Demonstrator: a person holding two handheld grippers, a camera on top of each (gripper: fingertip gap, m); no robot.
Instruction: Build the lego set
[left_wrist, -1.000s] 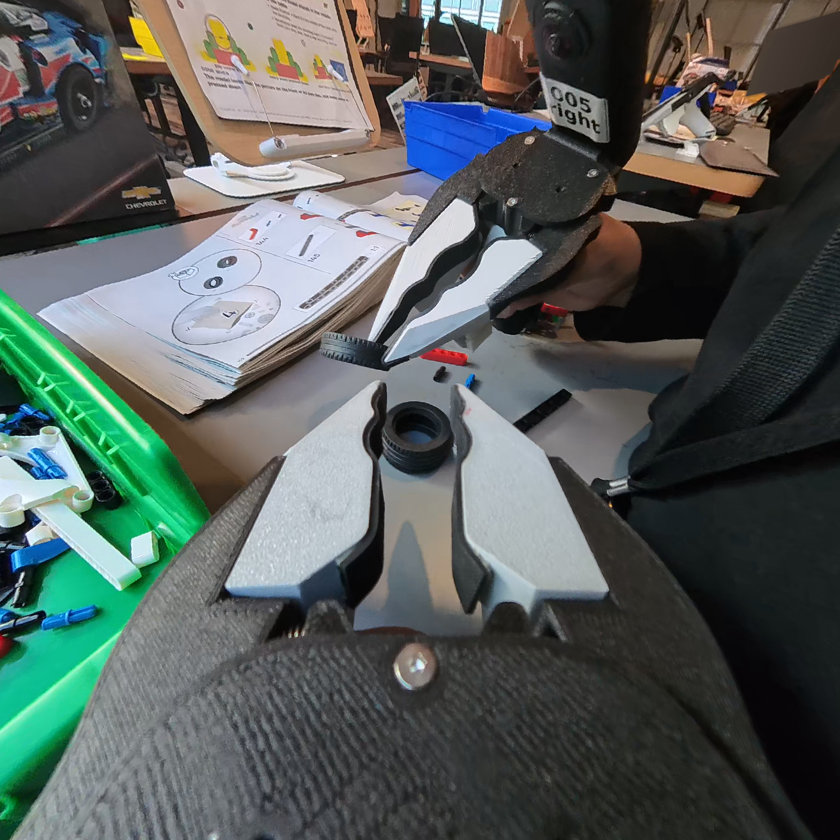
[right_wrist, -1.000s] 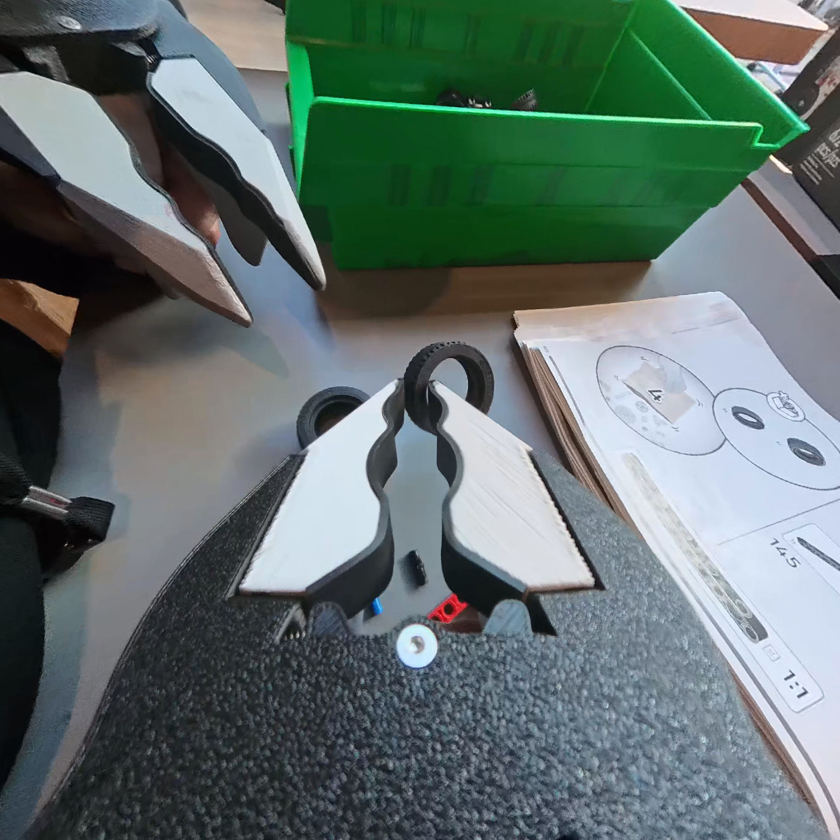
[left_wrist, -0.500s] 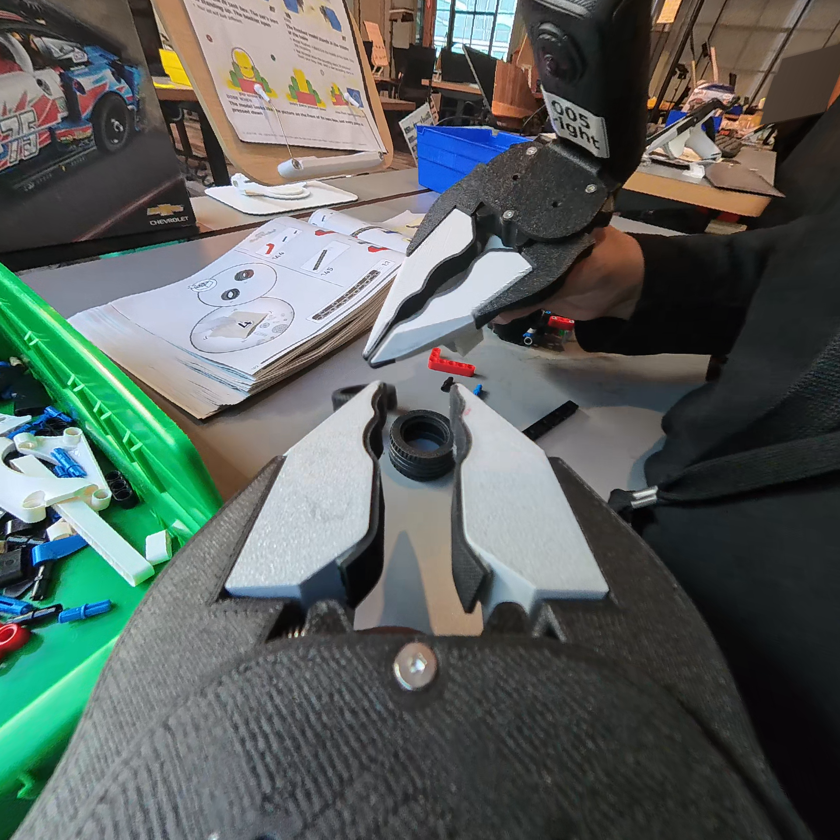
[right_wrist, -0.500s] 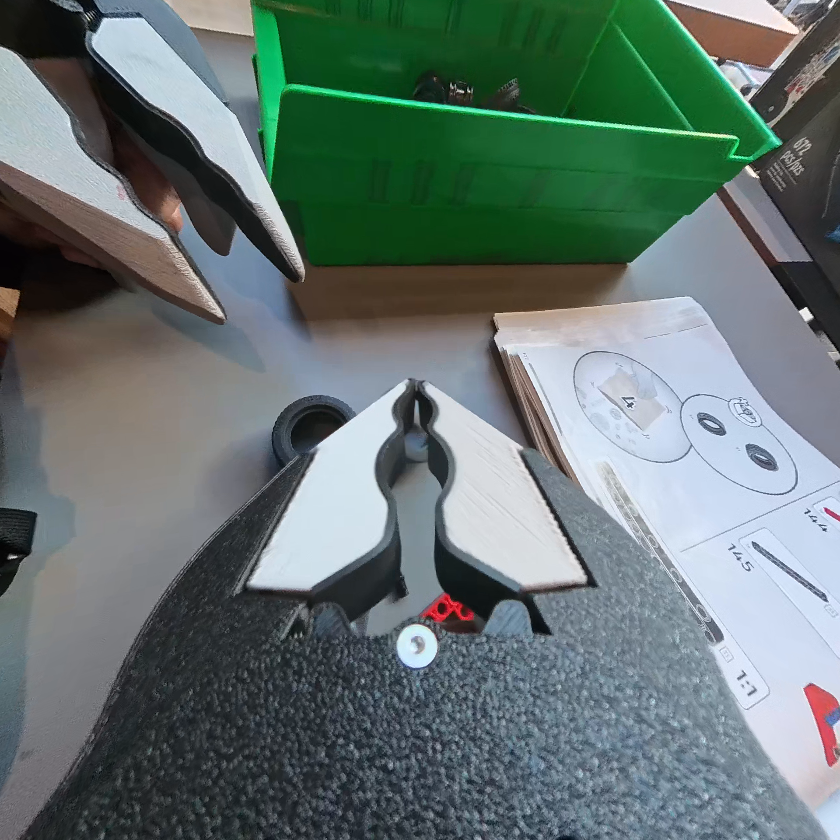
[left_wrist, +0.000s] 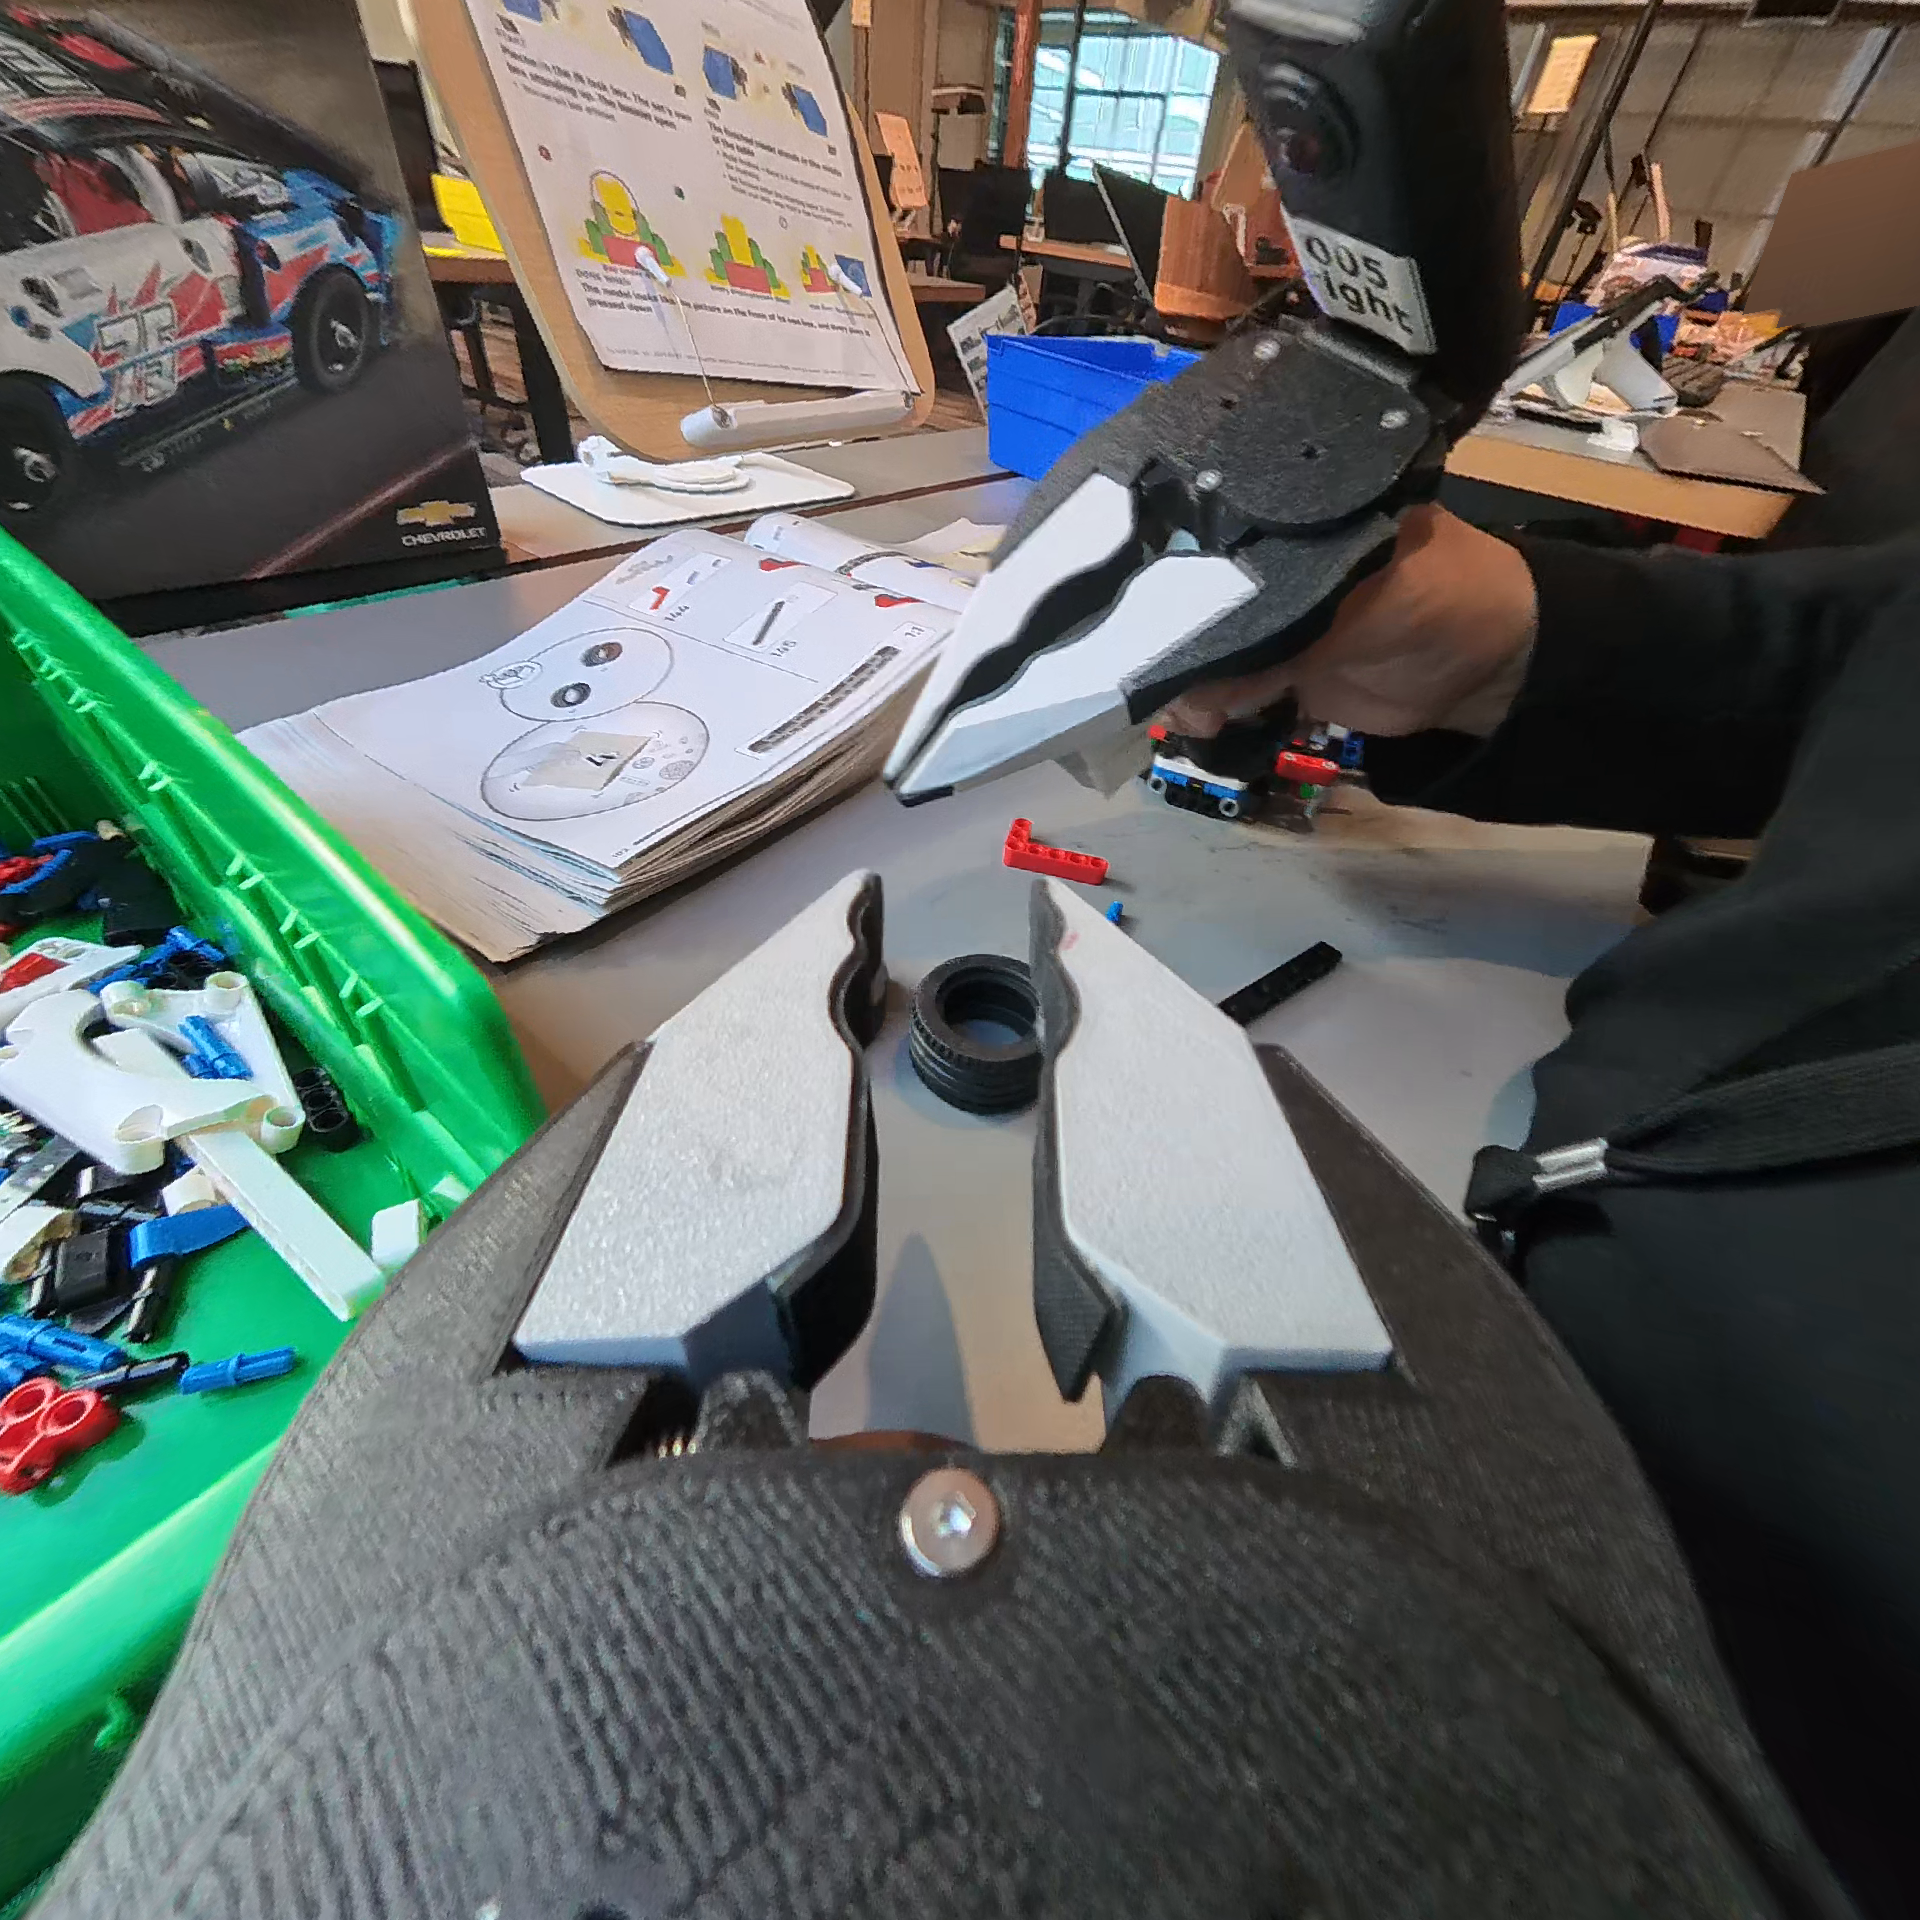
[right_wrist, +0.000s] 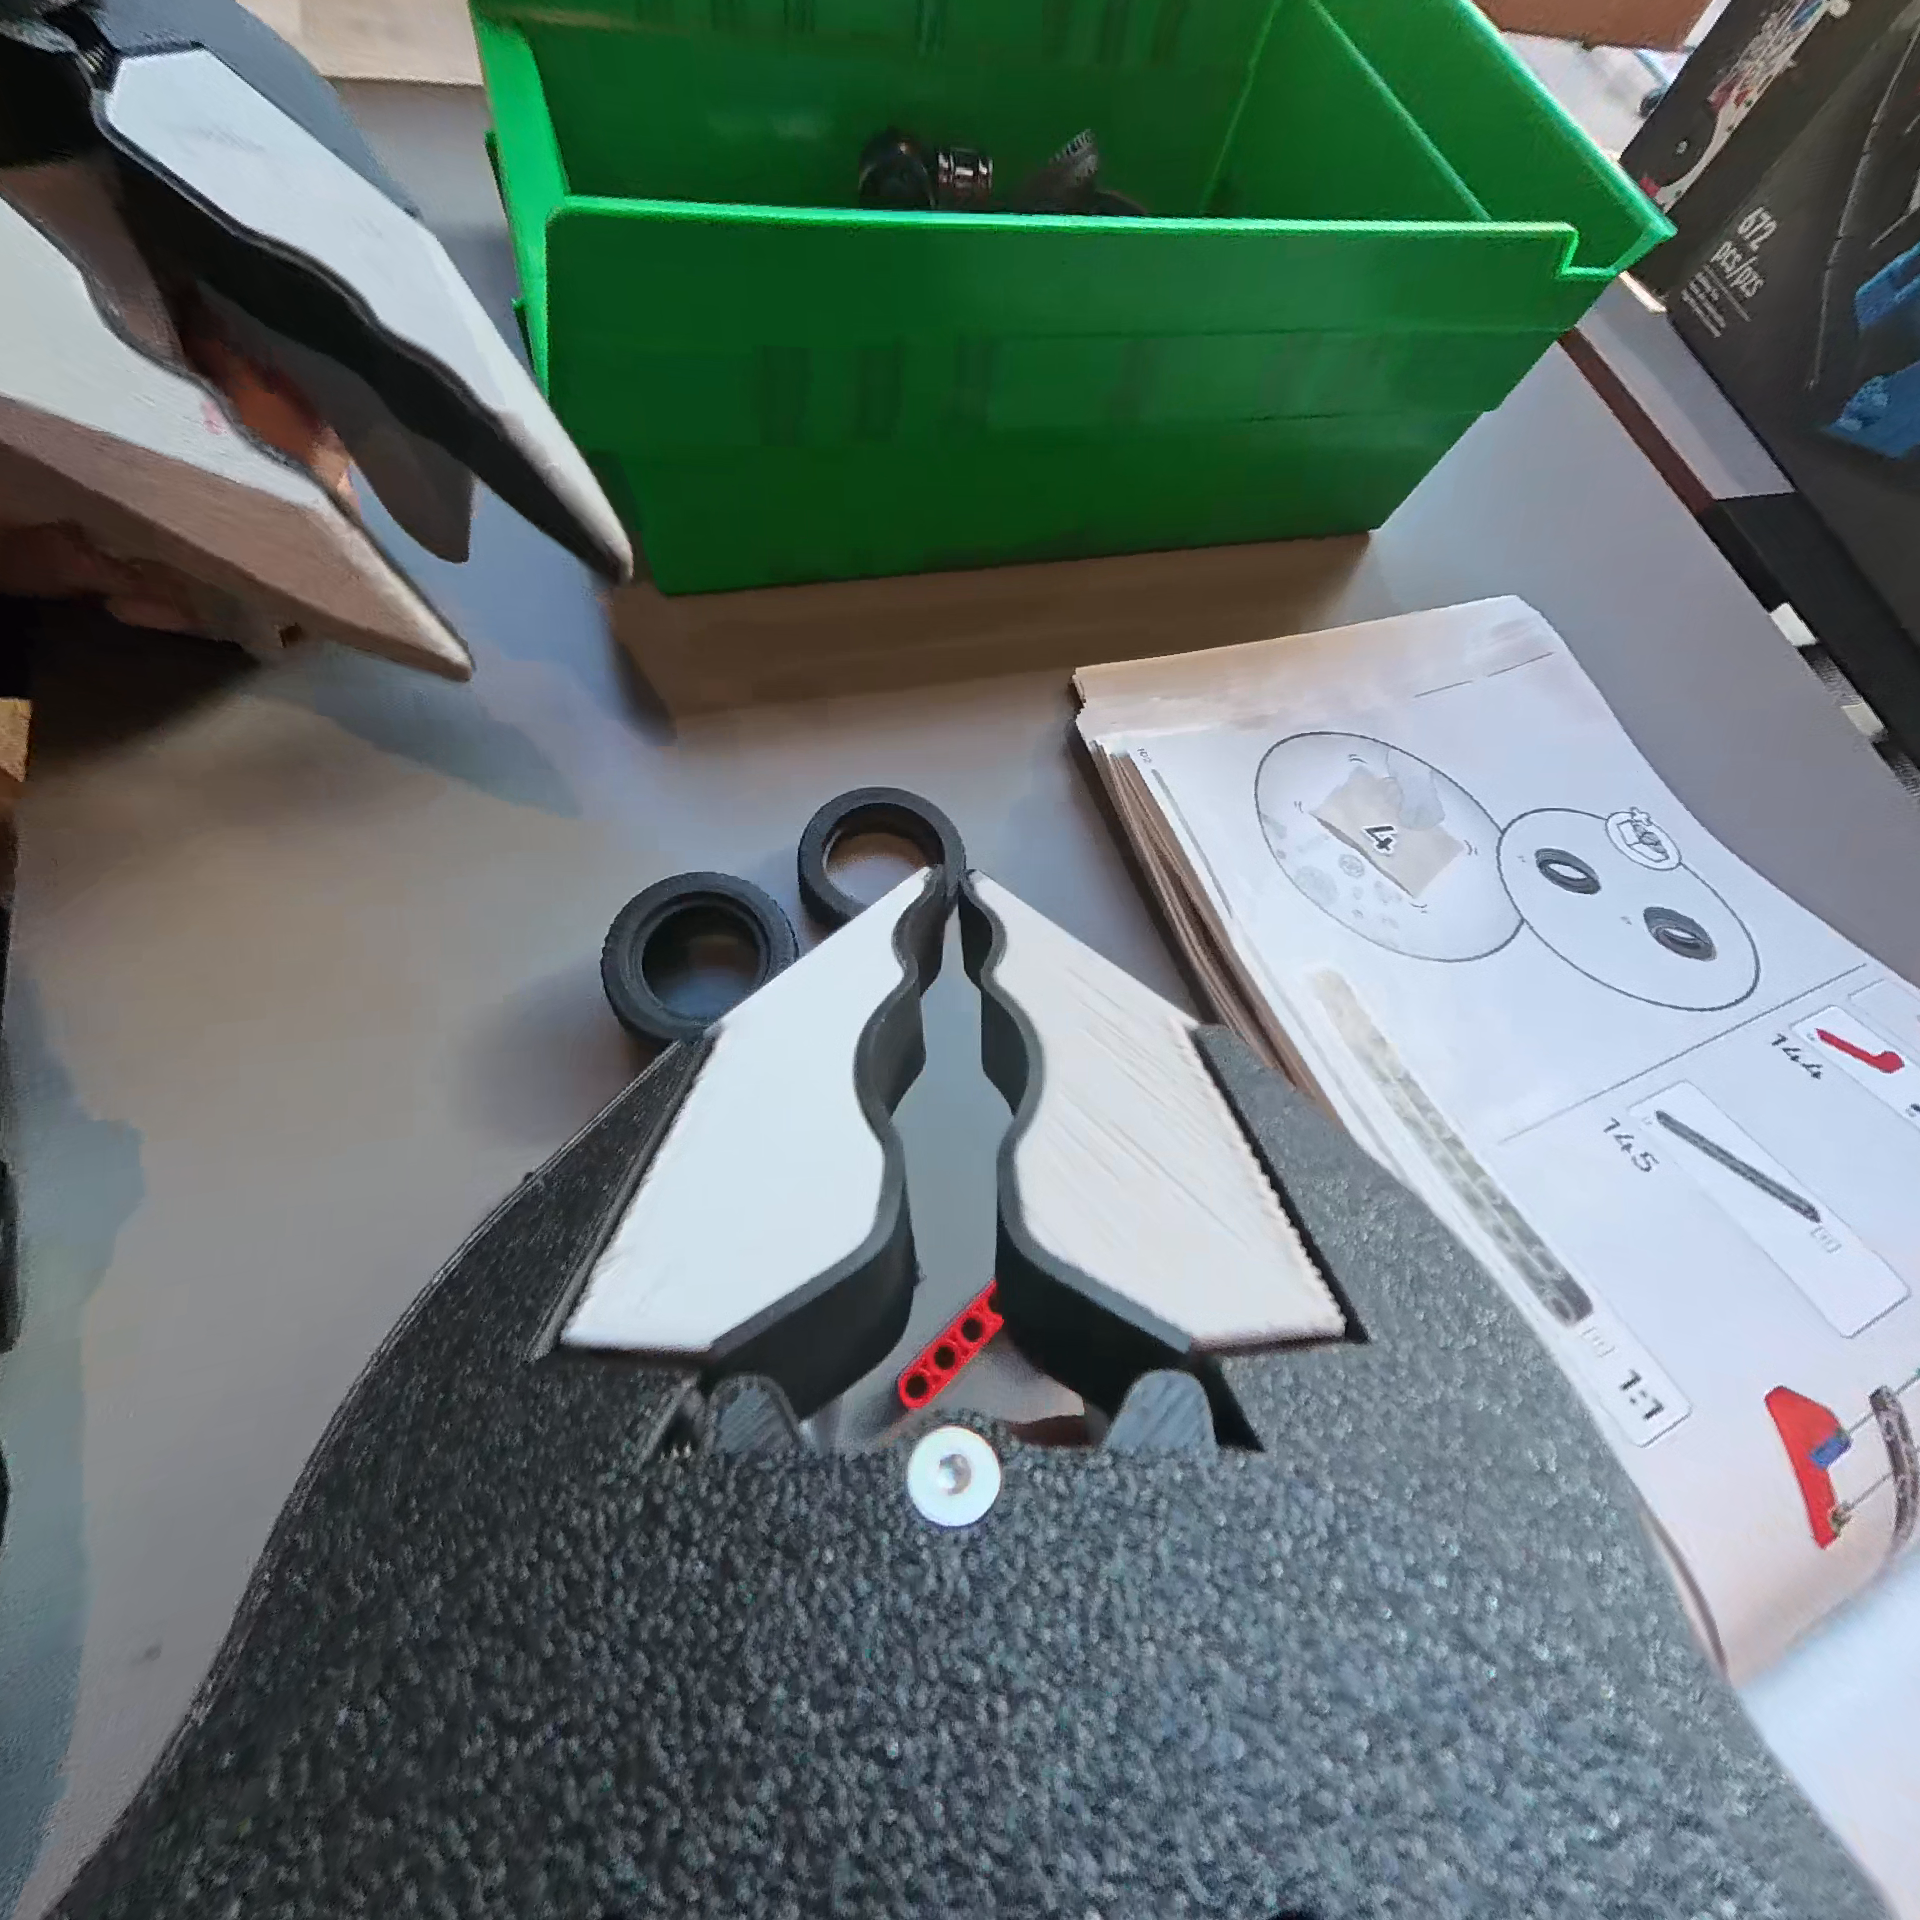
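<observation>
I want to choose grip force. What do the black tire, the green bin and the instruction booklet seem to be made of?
Black tire: probably rubber; matte, with ribbed tread grooves. Green bin: hard moulded plastic, slightly glossy, with ribs along the rim. Instruction booklet: printed paper, matte; the thick page stack shows at its edge.

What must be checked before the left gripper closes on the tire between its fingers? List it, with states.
1. Left gripper open: ok.
2. Tire lying flat on the table, between the left fingers: ok.
3. Right gripper out of the way: ok; raised, shut, empty.
4. Thinner second tire clear of the grasp: cannot tell; it lies close beside.
5. Left fingertips low enough to catch the tire: cannot tell.
</observation>
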